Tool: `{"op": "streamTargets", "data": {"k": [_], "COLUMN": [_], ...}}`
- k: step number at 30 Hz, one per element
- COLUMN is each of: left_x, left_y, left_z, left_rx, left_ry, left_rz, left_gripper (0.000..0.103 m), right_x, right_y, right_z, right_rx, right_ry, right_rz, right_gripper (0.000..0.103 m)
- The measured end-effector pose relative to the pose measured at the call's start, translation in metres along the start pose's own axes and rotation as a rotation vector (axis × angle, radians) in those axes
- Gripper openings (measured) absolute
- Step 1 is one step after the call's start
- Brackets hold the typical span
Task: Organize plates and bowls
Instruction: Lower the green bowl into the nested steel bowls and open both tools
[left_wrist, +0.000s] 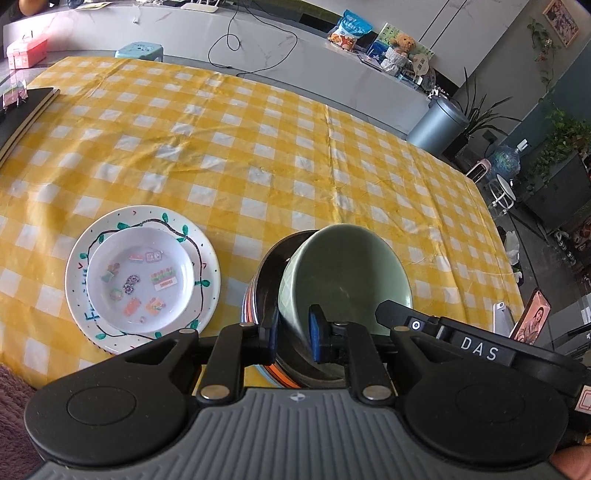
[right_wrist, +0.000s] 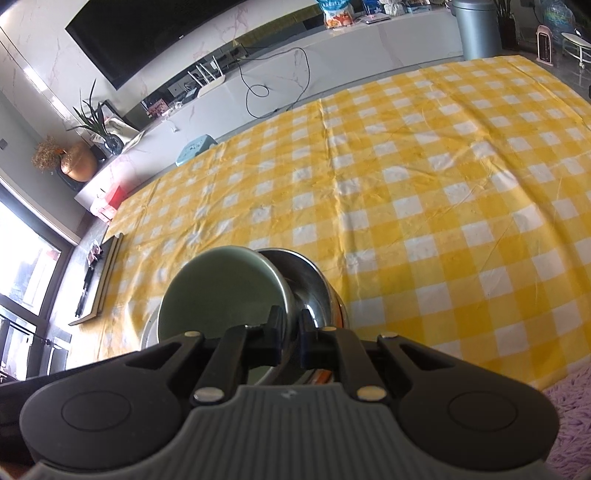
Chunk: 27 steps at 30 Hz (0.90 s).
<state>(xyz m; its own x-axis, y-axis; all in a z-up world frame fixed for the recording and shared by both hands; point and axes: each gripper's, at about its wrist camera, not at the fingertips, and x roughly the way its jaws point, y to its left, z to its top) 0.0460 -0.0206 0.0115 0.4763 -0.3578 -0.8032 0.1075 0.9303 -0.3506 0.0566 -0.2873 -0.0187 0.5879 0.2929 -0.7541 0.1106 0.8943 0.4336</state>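
A pale green bowl (left_wrist: 343, 269) sits tilted inside a steel bowl (right_wrist: 314, 284), which tops a stack with coloured rims (left_wrist: 258, 365) on the yellow checked tablecloth (left_wrist: 295, 147). My left gripper (left_wrist: 293, 332) straddles the green bowl's near left wall, with one finger outside and the blue pad (left_wrist: 317, 332) inside, shut on it. My right gripper (right_wrist: 290, 332) is shut on the same bowl's (right_wrist: 221, 288) opposite rim, and it enters the left wrist view from the right. To the left, a small white dish with stickers (left_wrist: 142, 273) rests on a white plate painted with green leaves (left_wrist: 207, 258).
A dark board with a notebook (left_wrist: 26, 110) lies at the table's left edge. A phone showing a picture (left_wrist: 532, 317) stands at the right edge. A purple fluffy rug (right_wrist: 569, 406) borders the near edge. A grey bin (left_wrist: 436, 125) and plants stand beyond the table.
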Motion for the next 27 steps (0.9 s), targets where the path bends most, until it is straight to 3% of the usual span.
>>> {"op": "streamTargets", "data": {"k": [12,18,27], "left_x": [0.007,0.0,-0.014], "left_y": [-0.002,0.0,0.008], "left_z": [0.002,0.006,0.011], "left_rx": [0.021,0.015,-0.015], "left_ry": [0.017,-0.013,-0.093], "left_rz": [-0.005,-0.006,-0.02], "left_gripper": [0.019,0.019,0.032], "right_x": [0.007,0.01,0.01], "right_y": [0.0,0.001,0.005], "right_z": [-0.002,-0.003,-0.004], "right_rx": [-0.024,-0.044,-0.088], "right_ry": [-0.002,-0.001,-0.02], "right_rz": [-0.035,-0.052,-0.071], "right_gripper": [0.006,0.008,0.01]}}
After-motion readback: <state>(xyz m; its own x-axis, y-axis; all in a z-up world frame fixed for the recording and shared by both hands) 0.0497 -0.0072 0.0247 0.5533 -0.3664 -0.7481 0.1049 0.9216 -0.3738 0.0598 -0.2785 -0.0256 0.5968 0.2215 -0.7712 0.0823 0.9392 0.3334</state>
